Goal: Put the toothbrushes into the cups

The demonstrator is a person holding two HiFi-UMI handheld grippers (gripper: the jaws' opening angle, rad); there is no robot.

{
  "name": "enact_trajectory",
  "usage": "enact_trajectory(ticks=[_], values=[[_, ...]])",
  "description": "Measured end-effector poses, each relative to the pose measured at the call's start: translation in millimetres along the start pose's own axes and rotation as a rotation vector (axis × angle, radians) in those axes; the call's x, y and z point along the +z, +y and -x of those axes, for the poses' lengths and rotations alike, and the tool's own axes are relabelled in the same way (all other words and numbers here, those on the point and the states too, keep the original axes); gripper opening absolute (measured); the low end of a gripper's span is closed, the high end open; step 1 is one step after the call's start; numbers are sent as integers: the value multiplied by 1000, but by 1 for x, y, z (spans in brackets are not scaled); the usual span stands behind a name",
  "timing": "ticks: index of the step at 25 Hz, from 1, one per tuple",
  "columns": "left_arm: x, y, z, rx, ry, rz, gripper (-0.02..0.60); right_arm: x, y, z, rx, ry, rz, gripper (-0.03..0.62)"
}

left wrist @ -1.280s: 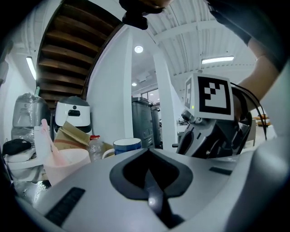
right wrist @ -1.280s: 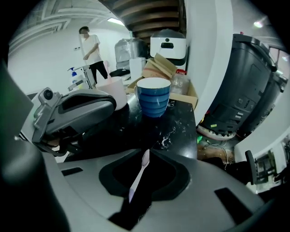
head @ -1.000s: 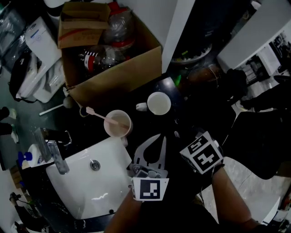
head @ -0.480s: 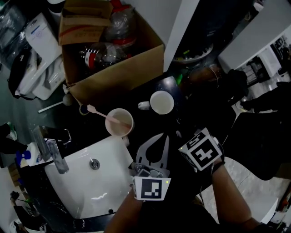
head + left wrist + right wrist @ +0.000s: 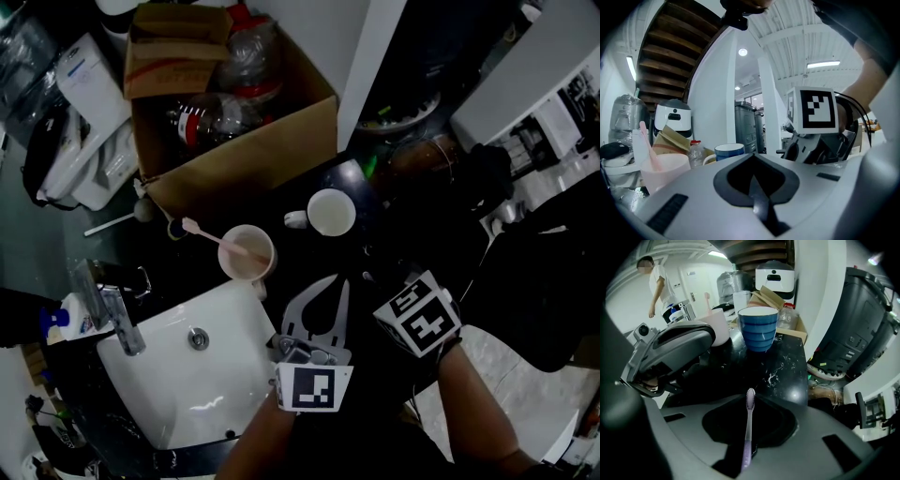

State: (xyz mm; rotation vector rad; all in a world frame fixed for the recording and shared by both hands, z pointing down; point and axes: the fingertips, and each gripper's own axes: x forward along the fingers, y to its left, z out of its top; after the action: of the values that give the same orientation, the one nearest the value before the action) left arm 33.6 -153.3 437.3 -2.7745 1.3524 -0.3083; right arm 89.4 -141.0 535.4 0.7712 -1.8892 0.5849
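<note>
A pink cup [image 5: 246, 253] stands on the black counter with a pink toothbrush [image 5: 208, 234] leaning out of it to the left. To its right, a little farther back, stands a blue cup with a white inside [image 5: 330, 213]. My left gripper [image 5: 328, 286] is shut and empty, pointing between the two cups; the pink cup [image 5: 665, 171] is just ahead on its left. My right gripper [image 5: 750, 404] is shut on a purple toothbrush [image 5: 748, 427], bristle end forward, aimed at the blue cup [image 5: 759, 328]. Its marker cube [image 5: 417, 314] sits right of the left gripper.
A cardboard box [image 5: 234, 141] of plastic bottles stands behind the cups. The white sink [image 5: 178, 375] with its tap [image 5: 114, 314] lies at the left front. A person [image 5: 655, 282] stands far off in the right gripper view. Dark bins and clutter fill the right side.
Both grippers hold about the same place and state. Only the head view has shifted slightly.
</note>
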Motion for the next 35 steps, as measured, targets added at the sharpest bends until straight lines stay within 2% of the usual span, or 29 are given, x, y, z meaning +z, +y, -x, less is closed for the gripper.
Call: enact_trajectory(ticks=[5, 10, 13, 19, 22, 30, 35], values=[[5, -1, 3, 14, 1, -1, 9, 16, 5, 18, 5, -141, 23, 71], [14, 1, 7, 31, -10, -8, 9, 45, 14, 49, 57, -393, -20, 71], [23, 5, 13, 34, -24, 13, 9, 60, 24, 66, 106, -530, -25, 71], [51, 16, 30, 72, -26, -16, 9, 83, 53, 103, 162, -758, 90, 71], [65, 18, 38, 81, -22, -49, 9, 89, 69, 114, 183, -818, 154, 71], [94, 23, 55, 147, -48, -92, 9, 107, 86, 157, 207, -1008, 215, 71], [109, 27, 63, 176, -52, -49, 8, 122, 86, 194, 186, -1125, 224, 71]])
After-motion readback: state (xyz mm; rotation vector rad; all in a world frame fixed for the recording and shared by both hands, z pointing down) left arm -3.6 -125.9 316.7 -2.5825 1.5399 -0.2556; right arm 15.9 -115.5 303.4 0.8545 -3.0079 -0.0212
